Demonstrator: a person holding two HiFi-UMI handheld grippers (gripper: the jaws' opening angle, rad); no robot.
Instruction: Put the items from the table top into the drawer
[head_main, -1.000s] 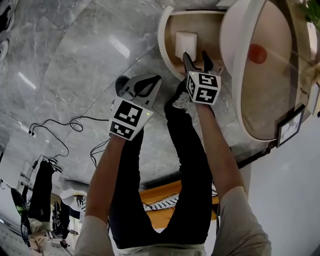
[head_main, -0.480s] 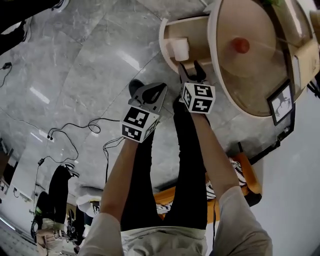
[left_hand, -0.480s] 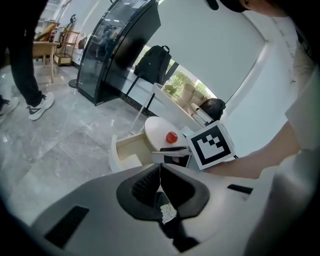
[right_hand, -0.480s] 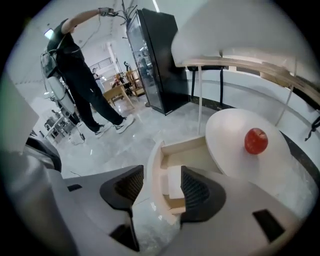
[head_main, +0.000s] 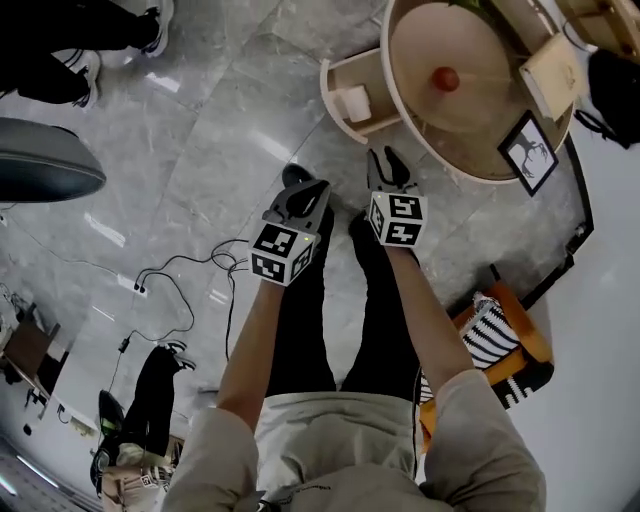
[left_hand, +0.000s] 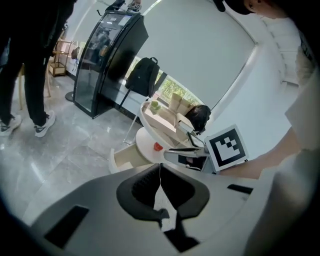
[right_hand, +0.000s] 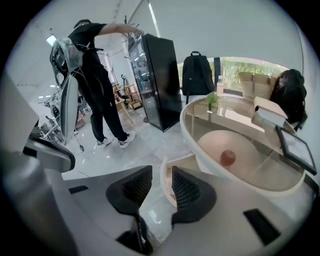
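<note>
We stand on a grey marble floor (head_main: 180, 130). Black cables (head_main: 190, 268) trail over it on our left, and a striped cloth (head_main: 495, 328) lies on something orange by the white wall on our right. Both grippers hang in the air ahead of our legs, short of the table. The left gripper (head_main: 302, 190) has its jaws pressed together with nothing in them. The right gripper (head_main: 388, 165) is closing its jaws, and only a narrow empty gap is left between them.

Just past them the drawer (head_main: 340, 70) stands pulled out from the edge of the round table (head_main: 470, 115), with a white box (head_main: 352, 103) inside it. A red ball (head_main: 445, 78) rests near the middle of the table top. A framed picture (head_main: 527, 150) stands at the edge nearest the wall, and a cardboard box (head_main: 553, 70) and a black bag (head_main: 612, 85) sit beyond it.

Farther off there is a tall black cabinet (right_hand: 157, 80), a backpack (right_hand: 196, 75) beside it, a person in black (right_hand: 92, 85) and a window showing greenery.
</note>
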